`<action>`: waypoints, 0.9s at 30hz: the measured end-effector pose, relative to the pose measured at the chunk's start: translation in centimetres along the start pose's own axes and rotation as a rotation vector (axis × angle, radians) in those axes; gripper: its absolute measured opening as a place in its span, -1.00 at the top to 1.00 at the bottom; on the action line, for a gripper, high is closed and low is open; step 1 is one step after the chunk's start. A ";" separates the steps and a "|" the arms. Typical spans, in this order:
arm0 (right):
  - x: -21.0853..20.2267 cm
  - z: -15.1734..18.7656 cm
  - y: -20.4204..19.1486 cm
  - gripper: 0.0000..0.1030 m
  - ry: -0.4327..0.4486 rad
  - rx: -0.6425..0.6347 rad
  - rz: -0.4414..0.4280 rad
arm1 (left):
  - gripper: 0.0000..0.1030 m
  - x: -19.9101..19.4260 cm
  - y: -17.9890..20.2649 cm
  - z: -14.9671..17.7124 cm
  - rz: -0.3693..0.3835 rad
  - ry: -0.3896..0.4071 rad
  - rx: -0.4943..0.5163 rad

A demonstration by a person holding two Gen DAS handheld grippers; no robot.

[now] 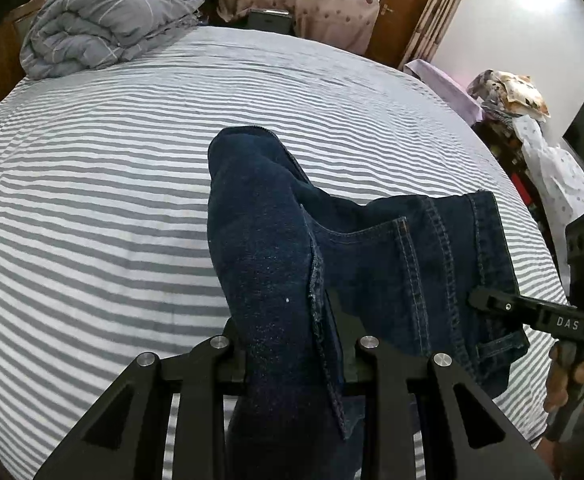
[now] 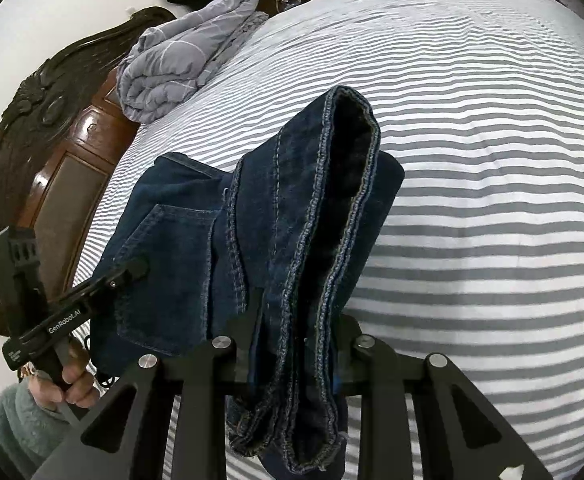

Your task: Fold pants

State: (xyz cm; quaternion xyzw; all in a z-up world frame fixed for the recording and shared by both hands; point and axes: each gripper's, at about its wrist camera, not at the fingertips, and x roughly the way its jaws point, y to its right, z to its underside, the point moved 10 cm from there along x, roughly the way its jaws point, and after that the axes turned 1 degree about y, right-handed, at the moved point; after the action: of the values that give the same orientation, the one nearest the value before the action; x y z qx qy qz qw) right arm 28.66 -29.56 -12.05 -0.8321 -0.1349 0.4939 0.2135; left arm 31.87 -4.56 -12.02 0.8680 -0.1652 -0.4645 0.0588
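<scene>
Dark blue jeans [image 1: 275, 248] are held up over the striped bed [image 1: 111, 184]. My left gripper [image 1: 292, 344] is shut on a folded band of denim that rises between its jaws. My right gripper [image 2: 296, 332] is shut on the hemmed leg ends of the jeans [image 2: 304, 208]. The seat part with a back pocket [image 2: 163, 264] lies on the striped bed [image 2: 492, 200] below. The right gripper's fingers [image 1: 492, 300] show at the waistband side in the left wrist view. The left gripper's fingers [image 2: 131, 268] show over the pocket in the right wrist view.
A folded grey quilt [image 1: 107, 20] lies at the far corner of the bed, also in the right wrist view [image 2: 183, 64]. A dark wooden headboard [image 2: 43, 128] borders the bed. Piled clothes [image 1: 512, 100] and a door [image 1: 404, 4] stand beyond the bed.
</scene>
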 end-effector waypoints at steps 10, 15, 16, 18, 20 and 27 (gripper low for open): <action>3.3 0.5 3.3 0.38 -0.037 0.026 0.034 | 0.33 3.7 -3.7 2.1 0.001 -0.054 -0.090; 4.4 1.8 4.4 -0.15 -0.059 -0.054 0.160 | -0.06 5.6 -5.5 3.5 0.053 -0.093 -0.138; 4.4 2.0 4.2 -0.18 -0.053 -0.099 0.200 | -0.11 5.6 -5.5 3.5 0.055 -0.095 -0.145; 4.2 1.8 3.9 -0.19 -0.050 -0.109 0.226 | -0.13 5.6 -5.6 3.4 0.067 -0.115 -0.174; 3.7 1.6 3.7 -0.19 -0.049 -0.079 0.232 | -0.13 4.9 -5.4 3.2 0.044 -0.115 -0.163; -1.8 1.3 0.6 -0.12 0.089 -0.191 0.332 | -0.13 0.3 -3.1 2.6 -0.054 0.005 0.006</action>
State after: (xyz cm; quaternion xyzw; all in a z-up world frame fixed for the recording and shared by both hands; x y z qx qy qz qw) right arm 26.71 -30.59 -11.54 -0.8803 -0.0327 0.4701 0.0548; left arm 30.55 -1.59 -14.50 0.8736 -0.1431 -0.4631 0.0442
